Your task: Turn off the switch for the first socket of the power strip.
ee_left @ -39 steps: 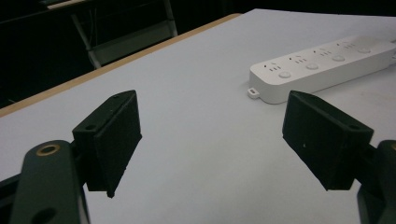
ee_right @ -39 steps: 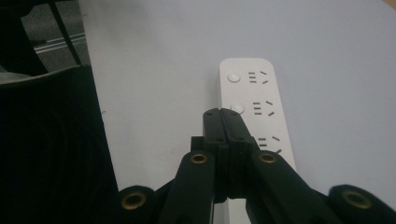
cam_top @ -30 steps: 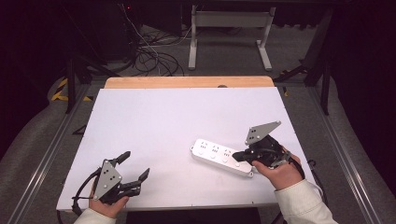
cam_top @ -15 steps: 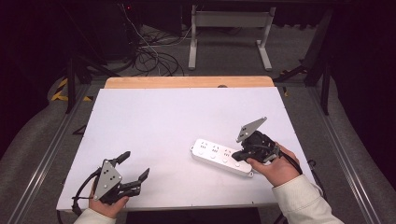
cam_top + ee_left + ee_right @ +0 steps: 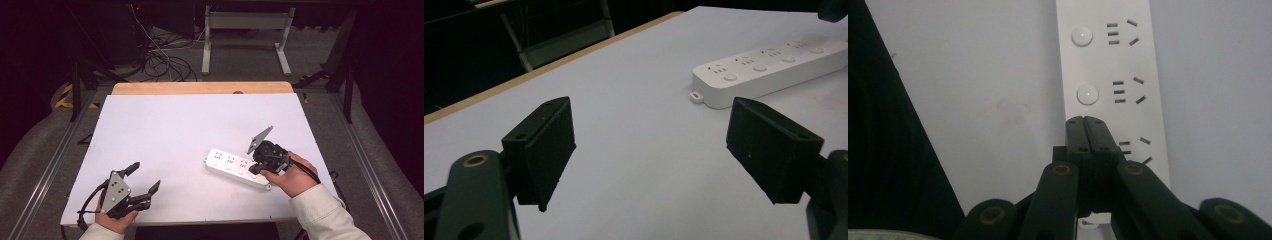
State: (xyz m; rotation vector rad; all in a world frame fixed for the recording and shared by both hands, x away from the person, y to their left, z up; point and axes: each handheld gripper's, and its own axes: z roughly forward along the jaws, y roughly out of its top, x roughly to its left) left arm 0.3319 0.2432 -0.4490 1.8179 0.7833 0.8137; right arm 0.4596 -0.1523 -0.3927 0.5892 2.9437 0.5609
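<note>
While the right gripper (image 5: 1085, 120), jaws pressed together and empty, hangs over the third switch of the power strip (image 5: 235, 166) at table's (image 5: 175, 130) right-near area, no press looks made; left gripper (image 5: 145, 182) idles, jaws apart.

Power strip (image 5: 235, 167) on table (image 5: 190, 125), right side

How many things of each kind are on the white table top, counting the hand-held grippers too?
White power strip: 1
Black grippers: 2, the left gripper with jaws open and the right gripper with jaws shut above the strip
Total: 3
</note>
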